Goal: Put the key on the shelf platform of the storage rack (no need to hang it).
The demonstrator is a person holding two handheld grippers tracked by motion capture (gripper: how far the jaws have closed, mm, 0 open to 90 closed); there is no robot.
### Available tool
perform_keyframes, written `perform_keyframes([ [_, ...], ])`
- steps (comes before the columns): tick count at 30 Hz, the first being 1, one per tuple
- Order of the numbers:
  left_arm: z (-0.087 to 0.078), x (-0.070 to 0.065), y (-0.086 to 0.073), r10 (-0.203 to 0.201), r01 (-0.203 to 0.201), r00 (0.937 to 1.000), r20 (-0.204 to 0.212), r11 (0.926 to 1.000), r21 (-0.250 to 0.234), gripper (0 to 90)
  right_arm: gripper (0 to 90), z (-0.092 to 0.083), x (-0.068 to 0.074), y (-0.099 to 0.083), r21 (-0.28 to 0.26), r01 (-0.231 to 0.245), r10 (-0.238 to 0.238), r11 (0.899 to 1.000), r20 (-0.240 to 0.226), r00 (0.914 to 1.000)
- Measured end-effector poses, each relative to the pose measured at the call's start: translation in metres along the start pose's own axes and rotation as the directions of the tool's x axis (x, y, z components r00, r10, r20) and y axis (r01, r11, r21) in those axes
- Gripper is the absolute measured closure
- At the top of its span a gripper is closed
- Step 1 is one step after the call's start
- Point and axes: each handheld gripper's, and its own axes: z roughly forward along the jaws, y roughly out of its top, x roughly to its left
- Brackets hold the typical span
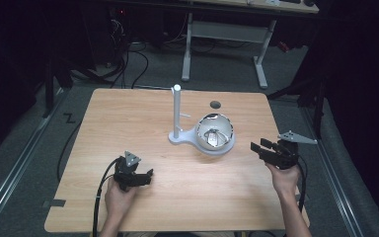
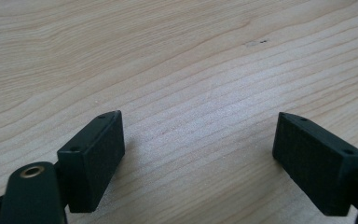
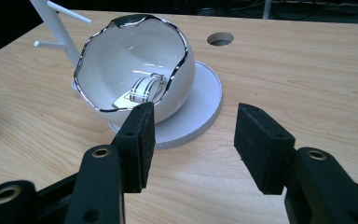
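A white eggshell-shaped bowl (image 1: 215,132) (image 3: 135,70) with a jagged silver rim sits on a round white base (image 3: 200,109). Inside it lies a small striped silver object (image 3: 142,89). A white post with short pegs (image 1: 176,111) (image 3: 51,21) rises from the same stand, left of the bowl. My right gripper (image 1: 257,146) (image 3: 193,140) is open just right of the bowl, jaws pointing at it, nothing between them. My left gripper (image 1: 148,176) (image 2: 198,154) is open low over bare wood at the front left, holding nothing.
The wooden table (image 1: 128,123) has a round cable hole (image 1: 215,104) (image 3: 220,38) behind the bowl. Cables trail from both grippers toward the front edge. Beyond the table stand a white desk frame (image 1: 224,34) and dark floor cables.
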Motion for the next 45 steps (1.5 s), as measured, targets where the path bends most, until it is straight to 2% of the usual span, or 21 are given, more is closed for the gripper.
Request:
perform_keyframes([
  [7, 0.0, 0.0, 0.0, 0.0, 0.0, 1.0, 0.0, 1.0, 0.0, 17.0, 48.7, -0.009, -0.002, -0.009, -0.013, -0.027, 0.027, 1.0, -0.023, 0.9994],
  [13, 0.0, 0.0, 0.0, 0.0, 0.0, 1.0, 0.0, 1.0, 0.0, 17.0, 49.0, -0.017, -0.002, -0.018, -0.001, -0.015, 0.015, 1.0, -0.022, 0.9996],
  [21, 0.0, 0.0, 0.0, 0.0, 0.0, 1.0, 0.0, 1.0, 0.0, 17.0, 49.0, -0.024, 0.001, -0.029, -0.004, -0.023, 0.023, 1.0, -0.031, 0.9993],
  [26, 0.0, 0.0, 0.0, 0.0, 0.0, 1.0, 0.0, 1.0, 0.0, 17.0, 49.0, -0.024, 0.004, -0.036, -0.004, -0.023, 0.023, 1.0, -0.044, 0.9988],
  [31, 0.0, 0.0, 0.0, 0.0, 0.0, 1.0, 0.0, 1.0, 0.0, 17.0, 49.1, -0.017, 0.008, -0.042, 0.024, -0.011, 0.012, 1.0, -0.055, 0.9984],
  [45, 0.0, 0.0, 0.0, 0.0, 0.0, 1.0, 0.0, 1.0, 0.0, 17.0, 49.4, -0.006, 0.019, -0.055, 0.039, -0.009, 0.012, 0.999, -0.083, 0.9965],
])
